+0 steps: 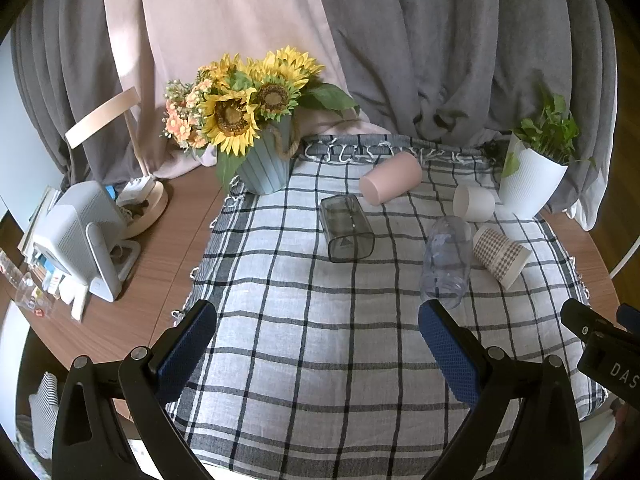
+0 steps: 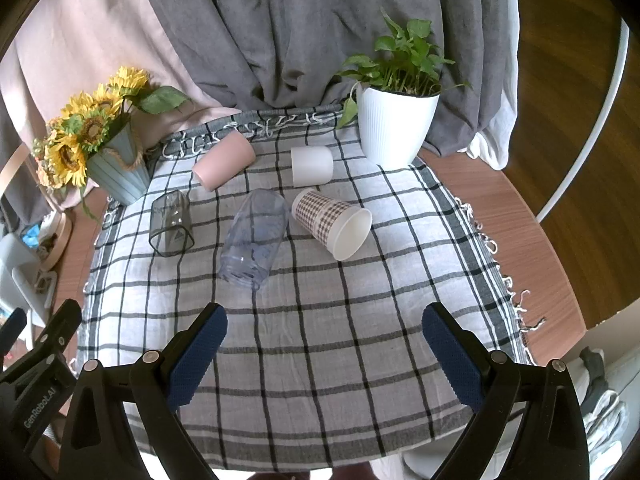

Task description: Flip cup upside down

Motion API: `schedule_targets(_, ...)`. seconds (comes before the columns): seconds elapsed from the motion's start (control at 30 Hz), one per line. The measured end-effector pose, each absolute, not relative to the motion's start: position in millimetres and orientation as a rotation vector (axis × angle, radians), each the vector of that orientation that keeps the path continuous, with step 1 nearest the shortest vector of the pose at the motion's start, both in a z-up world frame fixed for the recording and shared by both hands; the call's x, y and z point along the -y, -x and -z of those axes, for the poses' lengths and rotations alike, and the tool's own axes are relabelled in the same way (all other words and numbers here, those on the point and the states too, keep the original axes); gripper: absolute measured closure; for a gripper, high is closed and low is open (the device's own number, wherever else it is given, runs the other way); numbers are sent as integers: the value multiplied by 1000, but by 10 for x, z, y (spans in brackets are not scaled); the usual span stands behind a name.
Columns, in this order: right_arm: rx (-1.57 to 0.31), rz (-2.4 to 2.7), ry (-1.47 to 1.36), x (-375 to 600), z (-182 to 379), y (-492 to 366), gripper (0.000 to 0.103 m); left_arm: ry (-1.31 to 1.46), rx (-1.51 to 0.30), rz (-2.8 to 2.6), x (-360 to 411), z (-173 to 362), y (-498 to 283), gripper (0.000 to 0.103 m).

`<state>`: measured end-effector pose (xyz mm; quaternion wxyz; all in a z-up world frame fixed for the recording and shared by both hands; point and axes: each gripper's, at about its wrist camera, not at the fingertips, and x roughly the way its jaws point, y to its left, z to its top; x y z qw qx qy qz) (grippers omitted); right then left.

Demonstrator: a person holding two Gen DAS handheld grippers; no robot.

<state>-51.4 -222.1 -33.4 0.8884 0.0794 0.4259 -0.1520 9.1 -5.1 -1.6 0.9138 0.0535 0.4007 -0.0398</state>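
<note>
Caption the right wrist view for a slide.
Open right gripper poised over a checked cloth where five cups lie on their sides, between sunflowers and a potted plant.

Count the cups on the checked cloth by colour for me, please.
Pink cup: 1
White cup: 1
Grey see-through cup: 1
Clear cup: 1
Brown checked paper cup: 1
Total: 5

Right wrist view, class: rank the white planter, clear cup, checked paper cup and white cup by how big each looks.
1. White planter
2. Clear cup
3. Checked paper cup
4. White cup

The clear cup and checked paper cup lie nearer the camera, so true sizes are unsure.
</note>
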Motion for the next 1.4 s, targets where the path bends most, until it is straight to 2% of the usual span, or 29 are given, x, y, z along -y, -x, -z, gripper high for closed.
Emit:
schedule_targets(0.63, -908, 306, -181, 2207, 512, 236, 4, -73, -922, 75, 58, 233, -581, 0)
schedule_targets(1.4, -908, 316, -158, 2398, 707, -965, 4, -70, -1036, 72, 330, 752, -1849, 0)
